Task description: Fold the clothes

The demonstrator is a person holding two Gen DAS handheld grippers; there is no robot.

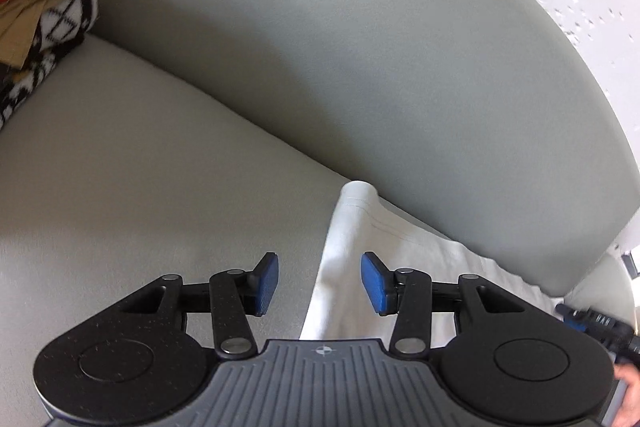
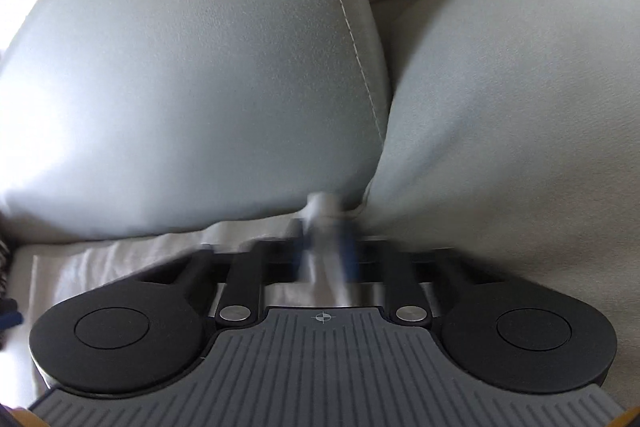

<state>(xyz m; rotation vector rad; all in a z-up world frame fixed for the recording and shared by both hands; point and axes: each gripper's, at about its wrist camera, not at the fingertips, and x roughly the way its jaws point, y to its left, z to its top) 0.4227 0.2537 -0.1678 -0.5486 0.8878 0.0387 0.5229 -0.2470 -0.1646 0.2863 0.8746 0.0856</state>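
Left wrist view: left gripper [image 1: 320,283] gapes over white cloth [image 1: 420,267]; only right view shows right gripper [image 2: 326,247] pinching it

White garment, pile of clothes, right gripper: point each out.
white garment [image 1: 352,267], left wrist view, fabric between the open fingers
pile of clothes [image 1: 48,23], left wrist view, patterned piece
right gripper [image 2: 326,247], right wrist view, fingertips pinching cloth

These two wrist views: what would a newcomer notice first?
The white garment lies on the grey sofa, and the open left hand-held gripper hovers over its edge. The right hand-held gripper, blurred, pinches a bunch of that cloth. A stack of folded clothes, red on top, sits far left.
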